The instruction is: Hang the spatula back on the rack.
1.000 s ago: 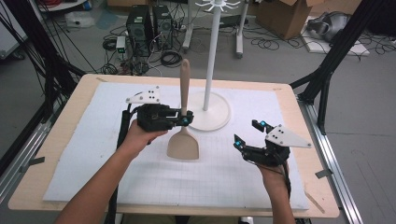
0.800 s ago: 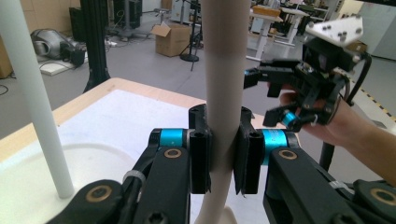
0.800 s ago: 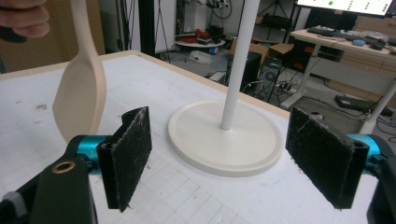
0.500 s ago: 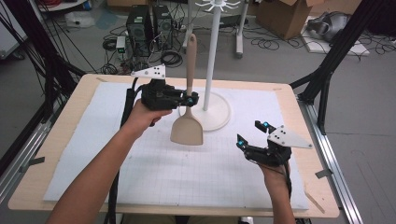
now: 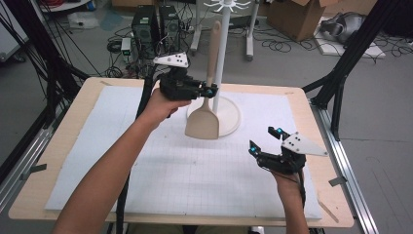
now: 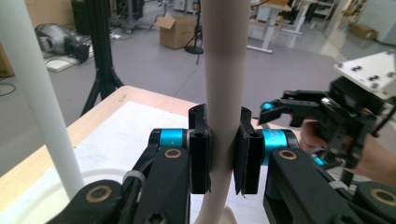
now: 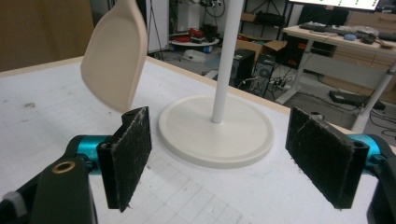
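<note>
Lifting spatula toward rack hooks

Gripping wooden spatula (image 5: 208, 92) mid-handle in left gripper (image 5: 210, 90), jaws clamped on it, blade hanging clear above the mat beside the white stand (image 5: 221, 58). Idling right gripper (image 5: 265, 139) low near table's right edge, jaws wide, empty. Needing handle tip raised to the top hooks (image 5: 225, 6) next. Riding higher and farther from the person than a second ago

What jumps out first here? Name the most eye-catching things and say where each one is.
The beige spatula stands out first: the left gripper is shut on its handle and holds it upright, blade down, off the white mat, just in front of the white stand at the table's far middle. Next is the right gripper, open and empty near the table's right edge.
</note>
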Tool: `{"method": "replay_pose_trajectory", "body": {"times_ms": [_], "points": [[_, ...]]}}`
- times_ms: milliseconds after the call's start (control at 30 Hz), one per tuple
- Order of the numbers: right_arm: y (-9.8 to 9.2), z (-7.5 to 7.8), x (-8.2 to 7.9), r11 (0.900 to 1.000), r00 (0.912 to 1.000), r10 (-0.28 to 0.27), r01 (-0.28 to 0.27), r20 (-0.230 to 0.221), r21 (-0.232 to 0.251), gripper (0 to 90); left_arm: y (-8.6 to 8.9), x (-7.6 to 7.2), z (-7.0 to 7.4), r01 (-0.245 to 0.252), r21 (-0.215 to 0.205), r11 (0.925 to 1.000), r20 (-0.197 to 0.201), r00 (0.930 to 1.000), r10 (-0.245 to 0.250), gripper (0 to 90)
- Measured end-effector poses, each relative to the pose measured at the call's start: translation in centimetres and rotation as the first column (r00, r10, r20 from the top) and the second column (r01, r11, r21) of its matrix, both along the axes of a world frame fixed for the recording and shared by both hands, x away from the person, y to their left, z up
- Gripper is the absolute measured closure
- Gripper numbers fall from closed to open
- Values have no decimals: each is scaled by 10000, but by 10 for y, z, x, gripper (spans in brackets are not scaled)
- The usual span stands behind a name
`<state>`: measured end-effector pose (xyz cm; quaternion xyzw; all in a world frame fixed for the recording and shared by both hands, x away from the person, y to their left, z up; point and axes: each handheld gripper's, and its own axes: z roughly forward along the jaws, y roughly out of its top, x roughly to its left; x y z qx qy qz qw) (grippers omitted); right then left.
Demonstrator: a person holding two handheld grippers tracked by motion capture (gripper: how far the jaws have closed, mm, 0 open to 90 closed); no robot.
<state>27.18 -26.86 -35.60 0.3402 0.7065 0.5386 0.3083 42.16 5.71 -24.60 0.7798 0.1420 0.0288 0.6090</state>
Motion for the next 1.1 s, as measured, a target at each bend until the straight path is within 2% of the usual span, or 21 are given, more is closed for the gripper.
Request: {"method": "replay_pose_trajectory", "body": {"times_ms": [367,567,667,1100], "points": [[-8,-8,-1,9999,9999,-86,88,-97,146,217,-25,18,11,-600,668,9960,-44,9982,604,786],[-11,-8,-3,9998,9999,-91,93,-101,169,217,-33,25,18,-791,658,9947,-85,9968,798,786],[-11,-7,-3,9997,9999,-89,91,-95,211,217,-36,30,20,-886,812,9928,-168,9958,902,787],[-13,-5,-4,9998,10000,3,-3,2,182,217,-40,40,16,-1225,1009,9873,-499,9905,1280,786]]}}
